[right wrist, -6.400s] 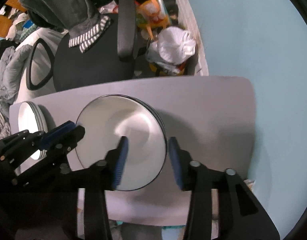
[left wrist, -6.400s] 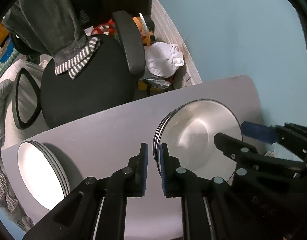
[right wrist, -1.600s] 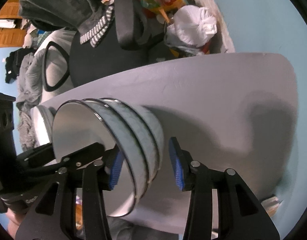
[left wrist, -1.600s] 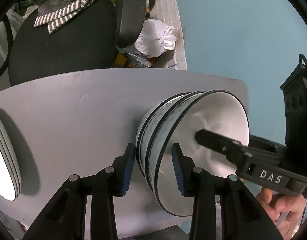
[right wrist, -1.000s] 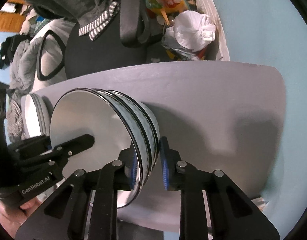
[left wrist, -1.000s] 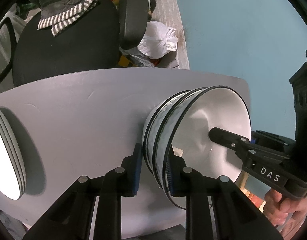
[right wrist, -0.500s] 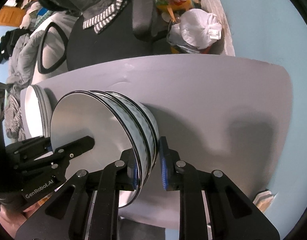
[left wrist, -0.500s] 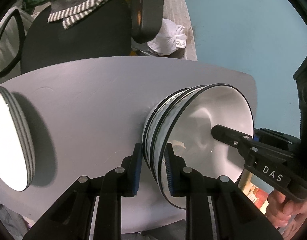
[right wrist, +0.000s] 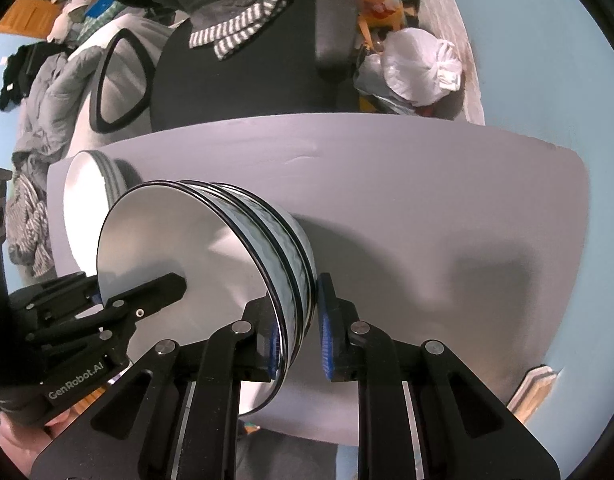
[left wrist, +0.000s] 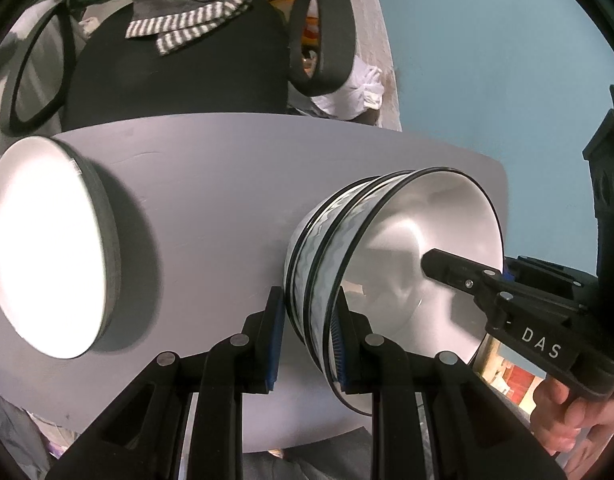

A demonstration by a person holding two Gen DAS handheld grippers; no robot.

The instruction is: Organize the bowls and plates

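A stack of nested white bowls [left wrist: 407, 248] with black rims and patterned grey sides hangs over the grey table [left wrist: 211, 184]. My left gripper [left wrist: 307, 344] is shut on the stack's near wall, one finger outside, one inside. My right gripper [right wrist: 299, 336] is shut on the opposite wall of the bowl stack [right wrist: 211, 248]. Each gripper shows in the other's view, with a finger reaching into the top bowl. A stack of white plates [left wrist: 47, 240] with grey edges lies at the table's left end, also visible behind the bowls as the plate stack [right wrist: 87, 192].
A black office chair [left wrist: 179, 60] draped with grey and striped clothing stands behind the table. A white plastic bag [right wrist: 419, 68] and clutter sit on the floor by the light blue wall [left wrist: 487, 60]. A person's hand [left wrist: 567, 412] grips the right tool.
Both grippers closed on the bowl stack's walls about a second ago and have carried it leftward; the plate stack now looms larger in the left wrist view.
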